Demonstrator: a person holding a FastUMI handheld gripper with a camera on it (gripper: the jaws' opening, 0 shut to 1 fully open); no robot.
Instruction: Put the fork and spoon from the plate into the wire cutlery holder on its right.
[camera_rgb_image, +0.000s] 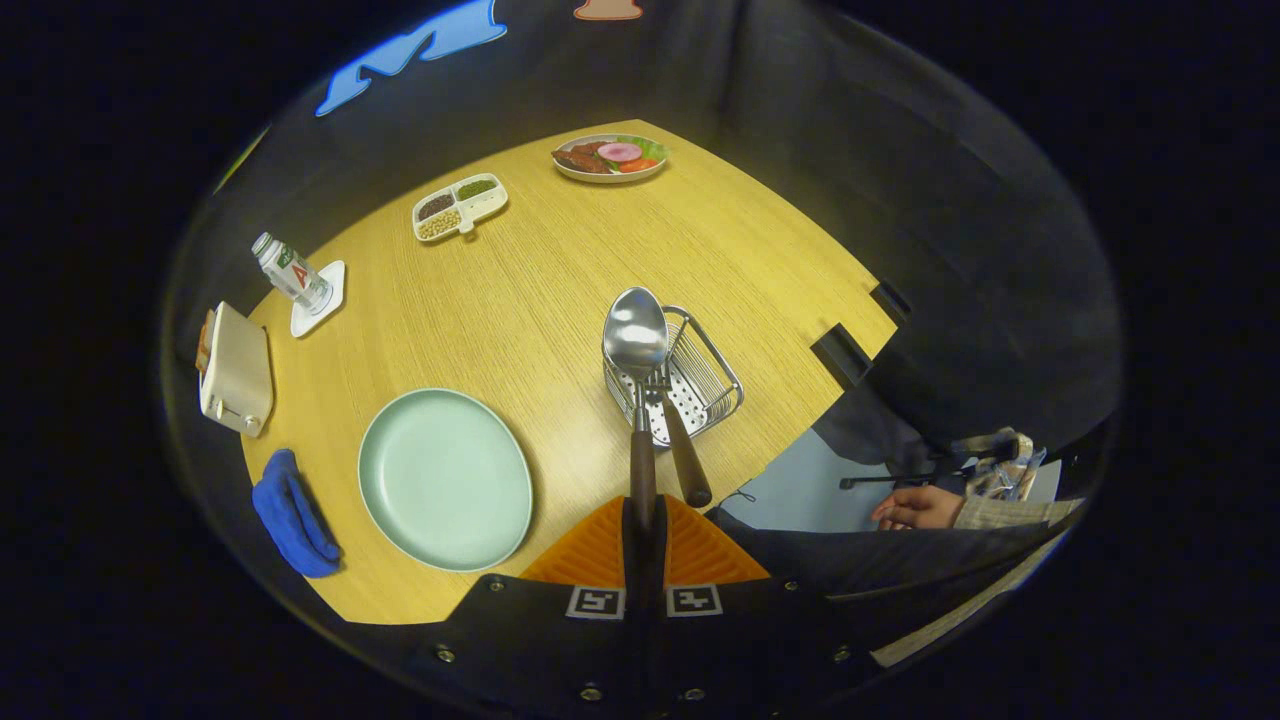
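Both fingers of the gripper clamped on the spoon, above the wire cutlery holder.

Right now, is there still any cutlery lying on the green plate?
No. The green plate is bare; the spoon is clamped in the gripper and another brown handle leans in the wire holder.

The plate lies on the table at lower left, the wire cutlery holder to its right. A fork leans in the holder. The gripper, bottom centre, pinches the spoon by its handle, the bowl above the holder.
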